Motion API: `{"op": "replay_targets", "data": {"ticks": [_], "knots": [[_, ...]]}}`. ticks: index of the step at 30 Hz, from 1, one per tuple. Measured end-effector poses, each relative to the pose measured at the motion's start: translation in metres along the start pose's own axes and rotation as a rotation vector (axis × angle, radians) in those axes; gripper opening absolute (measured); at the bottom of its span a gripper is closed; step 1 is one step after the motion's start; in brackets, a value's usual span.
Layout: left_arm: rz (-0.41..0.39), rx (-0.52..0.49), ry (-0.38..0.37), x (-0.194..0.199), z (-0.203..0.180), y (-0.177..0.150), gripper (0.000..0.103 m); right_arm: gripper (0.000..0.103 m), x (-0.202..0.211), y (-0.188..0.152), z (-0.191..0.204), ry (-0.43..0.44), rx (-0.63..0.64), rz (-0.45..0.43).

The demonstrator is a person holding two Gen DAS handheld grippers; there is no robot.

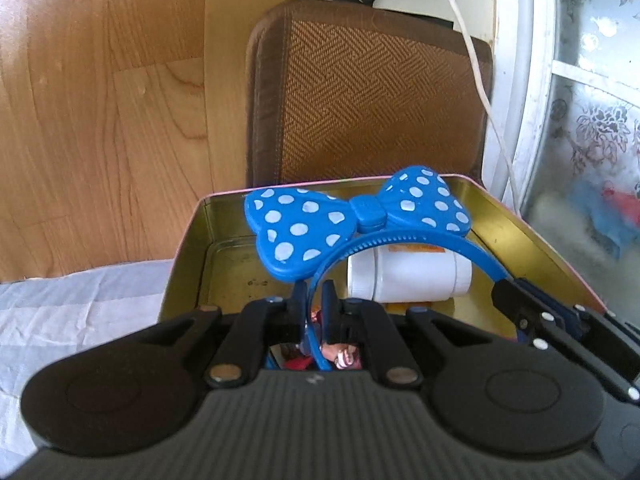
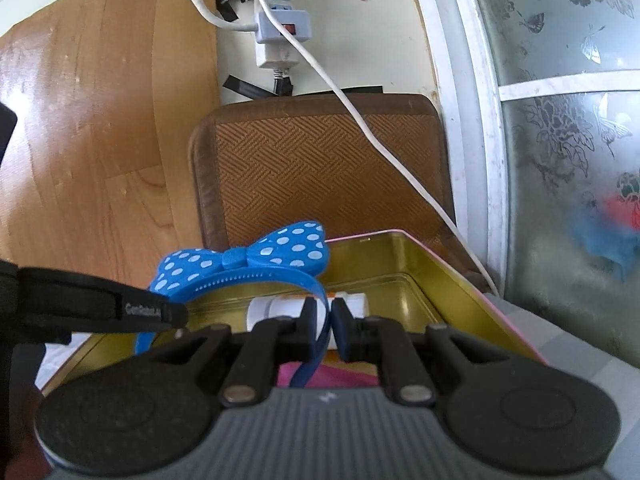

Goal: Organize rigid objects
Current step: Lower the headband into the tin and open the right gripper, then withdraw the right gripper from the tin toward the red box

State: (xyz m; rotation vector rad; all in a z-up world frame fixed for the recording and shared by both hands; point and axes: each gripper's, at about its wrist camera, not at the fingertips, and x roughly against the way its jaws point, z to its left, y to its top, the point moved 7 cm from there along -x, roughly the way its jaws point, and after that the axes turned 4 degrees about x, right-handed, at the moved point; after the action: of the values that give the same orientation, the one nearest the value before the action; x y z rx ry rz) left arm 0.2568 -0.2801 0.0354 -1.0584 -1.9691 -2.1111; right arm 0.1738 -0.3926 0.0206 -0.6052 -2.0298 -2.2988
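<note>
Fingers of both grippers pinch the blue headband [image 1: 404, 236], one per end.
Its arch spans crosswise above the open tin [image 1: 192, 248], bow up.

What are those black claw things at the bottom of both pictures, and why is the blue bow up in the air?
The black claws are two grabbing tools, like big tongs. A person holds one in each hand, and each tool has a little camera looking out along its fingers. So one picture comes from the left gripper and the other from the right gripper.

Each one is pinching an end of the same blue headband, the one with the spotty bow. That is why it hangs in the air: both tools hold it up together.

Under it sits an open gold tin box with a white bottle lying inside. Behind the box leans a brown woven cushion.
</note>
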Motion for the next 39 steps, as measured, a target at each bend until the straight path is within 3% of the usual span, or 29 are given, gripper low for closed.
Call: {"op": "replay_targets", "data": {"ticks": [14, 15, 16, 17, 18, 22, 28, 36, 39], "knots": [[0.003, -0.019, 0.024, -0.004, 0.000, -0.001, 0.011, 0.014, -0.003, 0.000, 0.000, -0.003, -0.010, 0.012], [-0.001, -0.026, 0.032, -0.004, -0.001, 0.000, 0.015, 0.015, -0.002, 0.000, 0.000, 0.005, -0.016, 0.006], [-0.004, -0.033, 0.042, -0.003, -0.002, 0.000, 0.030, 0.033, 0.000, 0.001, 0.000, 0.015, -0.019, -0.002], [-0.012, -0.036, 0.054, -0.001, -0.002, 0.000, 0.044, 0.042, 0.001, 0.002, 0.001, 0.023, -0.019, -0.006], [-0.020, -0.033, 0.065, 0.001, -0.001, 0.002, 0.047, 0.046, 0.005, 0.004, 0.002, 0.022, -0.014, -0.030], [-0.036, -0.010, 0.059, 0.014, 0.003, 0.008, 0.049, 0.046, 0.016, 0.007, 0.004, 0.023, 0.002, -0.085], [-0.065, -0.030, 0.106, 0.045, 0.017, 0.006, 0.049, 0.046, 0.027, 0.010, 0.005, 0.042, 0.011, -0.137], [-0.065, -0.016, 0.175, 0.101, 0.065, -0.026, 0.051, 0.046, 0.044, 0.007, 0.006, 0.067, -0.022, -0.143], [-0.069, -0.026, 0.226, 0.116, 0.088, -0.044, 0.056, 0.046, 0.059, 0.007, 0.012, 0.089, -0.029, -0.149]]}}
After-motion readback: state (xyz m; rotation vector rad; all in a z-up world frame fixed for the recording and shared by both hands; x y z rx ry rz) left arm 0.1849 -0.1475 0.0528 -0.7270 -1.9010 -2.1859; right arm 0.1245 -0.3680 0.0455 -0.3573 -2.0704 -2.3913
